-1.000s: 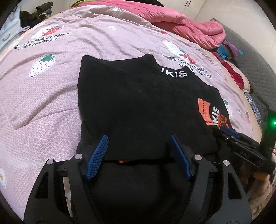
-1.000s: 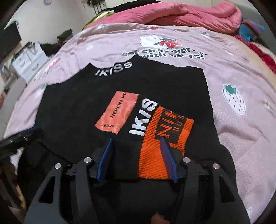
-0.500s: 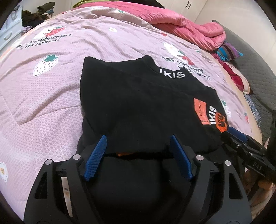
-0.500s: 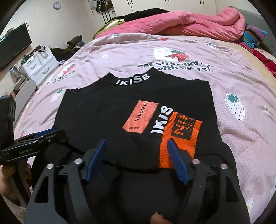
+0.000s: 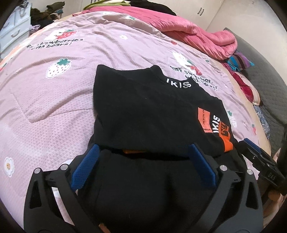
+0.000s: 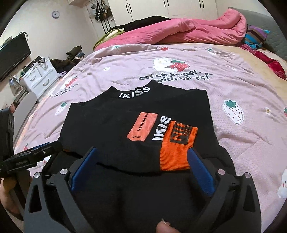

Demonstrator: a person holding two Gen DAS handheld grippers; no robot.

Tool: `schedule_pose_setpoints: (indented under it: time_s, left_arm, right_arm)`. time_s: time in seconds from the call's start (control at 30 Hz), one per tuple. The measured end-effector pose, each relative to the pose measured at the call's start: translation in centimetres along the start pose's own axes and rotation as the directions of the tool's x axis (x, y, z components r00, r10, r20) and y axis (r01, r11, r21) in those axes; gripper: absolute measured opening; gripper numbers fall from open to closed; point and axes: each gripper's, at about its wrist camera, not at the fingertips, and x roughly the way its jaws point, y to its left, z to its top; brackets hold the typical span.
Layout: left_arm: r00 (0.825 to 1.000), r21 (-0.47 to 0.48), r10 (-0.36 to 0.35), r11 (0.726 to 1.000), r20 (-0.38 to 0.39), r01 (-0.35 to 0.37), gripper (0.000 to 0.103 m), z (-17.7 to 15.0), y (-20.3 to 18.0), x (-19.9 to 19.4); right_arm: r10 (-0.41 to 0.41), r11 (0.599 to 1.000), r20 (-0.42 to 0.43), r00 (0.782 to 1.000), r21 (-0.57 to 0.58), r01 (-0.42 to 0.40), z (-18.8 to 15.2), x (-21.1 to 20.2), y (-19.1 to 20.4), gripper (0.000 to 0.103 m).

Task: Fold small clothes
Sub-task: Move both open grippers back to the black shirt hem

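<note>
A wide bed [image 6: 233, 93] covered by a mauve quilted bedspread carries everything. The bedspread is printed with strawberries, small flowers and white bears, and with black lettering that reads "eat strawberries with bears!". A rumpled pink duvet [image 6: 179, 30] is heaped along the far edge of the bed, with a striped purple and blue cloth [image 6: 254, 35] just beside it at the right.

A black knitted top [image 6: 129, 121] lies flat on the middle of the bedspread, collar away from the cameras. White letters on the collar read "IKISS". An orange rectangular patch [image 6: 142, 126] on the front reads "HERON PR", the rest hidden. Beside it a folded-in sleeve shows white "IKIS" and ends in an orange ribbed cuff [image 6: 176, 147] with black letters too cut off to read. The near hem of the top is doubled over into a dark roll under both tools.

Off the bed at the left stand a white drawer unit [image 6: 38, 77], a dark pile of clothes [image 6: 75, 53] and a black screen [image 6: 12, 55]; a round wall clock [image 6: 56, 14] hangs above.

The left tool [image 5: 143, 163] is spread wide, its blue pads astride the rolled hem, pinching nothing. The right tool [image 6: 142, 169] is equally wide apart, one pad just beside the orange cuff, also gripping nothing.
</note>
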Motion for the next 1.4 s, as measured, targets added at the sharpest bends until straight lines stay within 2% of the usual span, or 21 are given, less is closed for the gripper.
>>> schedule_pose_setpoints:
  time_s: [0.13,0.77,1.4]
  left_arm:
    - [0.999,0.007,0.033,0.999,0.007,-0.033,0.094,-0.1,-0.1,-0.6]
    - [0.997,0.044,0.023,0.999,0.074,-0.027,0.094,-1.0,-1.9,-4.7]
    - [0.993,0.113,0.06,0.991,0.099,-0.071,0.094,-3.6,-3.2,-7.2]
  right_arm:
    - [-0.004,1.0,0.012,1.0,0.002,0.004,0.0,-0.7,0.0,0.099]
    - [-0.013,1.0,0.102,0.995,-0.003,0.014,-0.2,-5.4,0.6,0.099]
    - [-0.01,1.0,0.121,0.993,-0.023,0.013,-2.4,-8.9,0.1,0.099]
